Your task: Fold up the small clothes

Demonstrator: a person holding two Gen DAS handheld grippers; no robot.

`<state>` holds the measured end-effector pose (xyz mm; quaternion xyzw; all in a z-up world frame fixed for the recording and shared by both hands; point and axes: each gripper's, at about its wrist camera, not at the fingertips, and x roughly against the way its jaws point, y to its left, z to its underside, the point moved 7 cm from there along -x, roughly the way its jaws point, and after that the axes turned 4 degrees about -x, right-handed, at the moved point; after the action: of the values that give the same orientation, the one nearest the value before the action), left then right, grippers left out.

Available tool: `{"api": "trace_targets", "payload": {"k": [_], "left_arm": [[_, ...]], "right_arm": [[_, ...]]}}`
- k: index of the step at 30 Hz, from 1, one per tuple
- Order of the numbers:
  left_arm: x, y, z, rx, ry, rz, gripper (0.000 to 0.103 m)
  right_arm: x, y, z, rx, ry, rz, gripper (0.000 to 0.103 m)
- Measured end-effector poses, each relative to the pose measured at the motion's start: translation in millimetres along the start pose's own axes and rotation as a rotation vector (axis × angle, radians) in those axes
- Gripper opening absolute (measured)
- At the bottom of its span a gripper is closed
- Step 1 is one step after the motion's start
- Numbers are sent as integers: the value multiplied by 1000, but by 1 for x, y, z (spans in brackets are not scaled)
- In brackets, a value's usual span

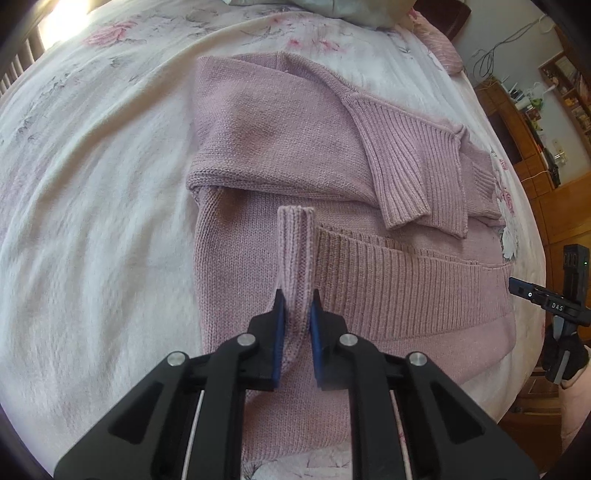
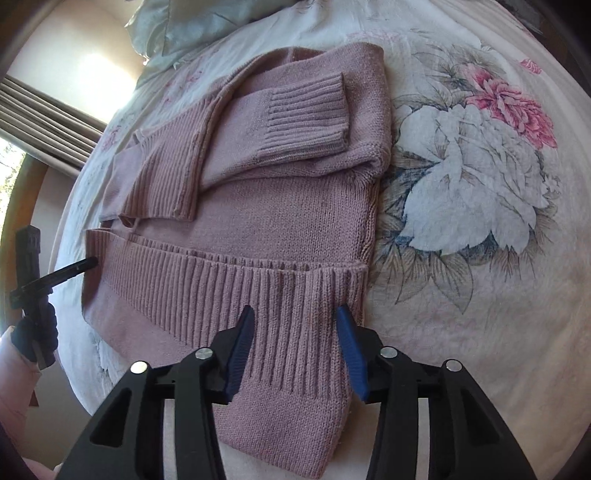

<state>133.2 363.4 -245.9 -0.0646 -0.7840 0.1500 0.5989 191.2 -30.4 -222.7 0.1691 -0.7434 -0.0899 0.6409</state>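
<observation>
A pink knitted sweater (image 1: 280, 147) lies flat on a floral bedspread (image 1: 92, 184), both sleeves folded across its body. Its ribbed cuffs (image 1: 402, 173) rest over the chest. My left gripper (image 1: 297, 295) is shut on a pinched-up ridge of the ribbed hem (image 1: 295, 243), which stands above the fabric. In the right wrist view the sweater (image 2: 280, 210) fills the middle. There my right gripper (image 2: 295, 315) is open, its blue pads (image 2: 243, 332) spread wide over the ribbed hem band (image 2: 229, 295). The left gripper (image 2: 88, 263) touches the hem's far end.
A grey-green pillow (image 2: 173, 29) lies beyond the sweater's collar. Wooden cabinets and shelves (image 1: 535, 155) stand past the bed's edge. A curtained window (image 2: 48, 118) is at the left. A large printed flower (image 2: 472, 177) marks bare bedspread beside the sweater.
</observation>
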Motion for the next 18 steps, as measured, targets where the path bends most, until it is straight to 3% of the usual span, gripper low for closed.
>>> {"api": "trace_targets", "payload": {"k": [4, 6, 7, 9, 11, 14, 16, 18], "left_arm": [[-17, 0, -8, 21, 25, -16, 26], [-20, 2, -10, 32, 34, -31, 35], [-22, 3, -11, 36, 38, -31, 36], [-22, 4, -11, 39, 40, -29, 37], [-23, 4, -11, 31, 41, -34, 37], [-23, 3, -11, 26, 36, -39, 35], [-22, 1, -11, 24, 29, -31, 25], [-19, -1, -9, 17, 20, -32, 16]], "right_arm": [[1, -3, -5, -6, 2, 4, 37], [8, -4, -7, -25, -27, -10, 50], [12, -5, -8, -32, -39, -7, 51], [15, -10, -6, -43, -43, 14, 69], [12, -18, -6, -46, -36, 49, 74], [4, -14, -5, -32, -20, 11, 60], [-2, -8, -3, -11, -2, 15, 53], [-7, -1, -1, 14, 7, 22, 23]]}}
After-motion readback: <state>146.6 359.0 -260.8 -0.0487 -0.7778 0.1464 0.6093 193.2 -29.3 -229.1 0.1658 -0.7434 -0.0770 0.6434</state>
